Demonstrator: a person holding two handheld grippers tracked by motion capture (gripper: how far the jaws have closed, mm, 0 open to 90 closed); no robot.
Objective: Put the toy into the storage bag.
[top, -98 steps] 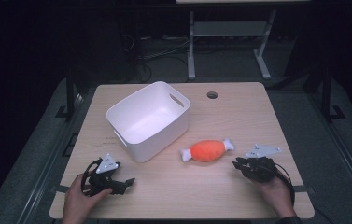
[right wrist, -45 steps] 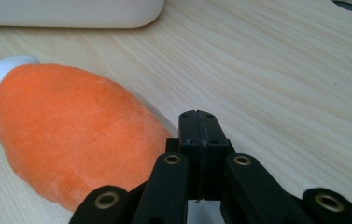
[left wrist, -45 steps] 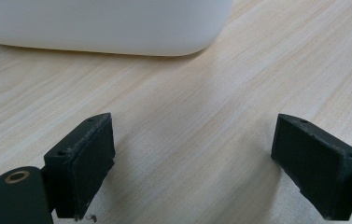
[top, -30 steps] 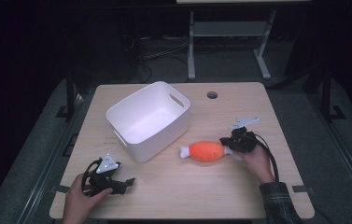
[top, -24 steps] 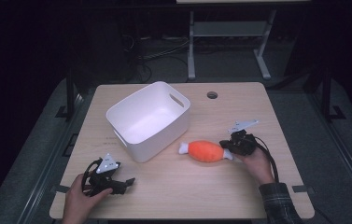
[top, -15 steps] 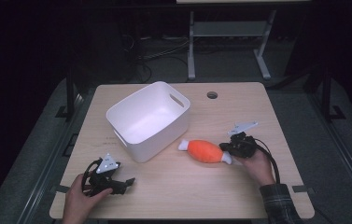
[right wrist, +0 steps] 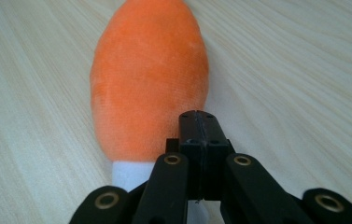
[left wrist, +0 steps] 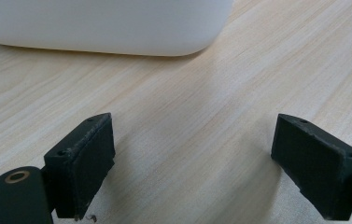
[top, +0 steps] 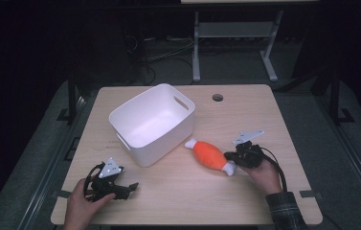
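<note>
Two jaws of right gripper (right wrist: 201, 140) pressed together at fuzzy orange plush toy (right wrist: 150, 79) | left gripper (left wrist: 192, 163) wide, empty

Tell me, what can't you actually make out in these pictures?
- Right gripper view: whether the right gripper pinches the orange plush toy; its shut jaws cover the white end.
- Left gripper view: the white bin is cut off by the top edge.
- High view: the bin's near inside wall is hidden by its rim; the left gripper is too small for detail.
</note>
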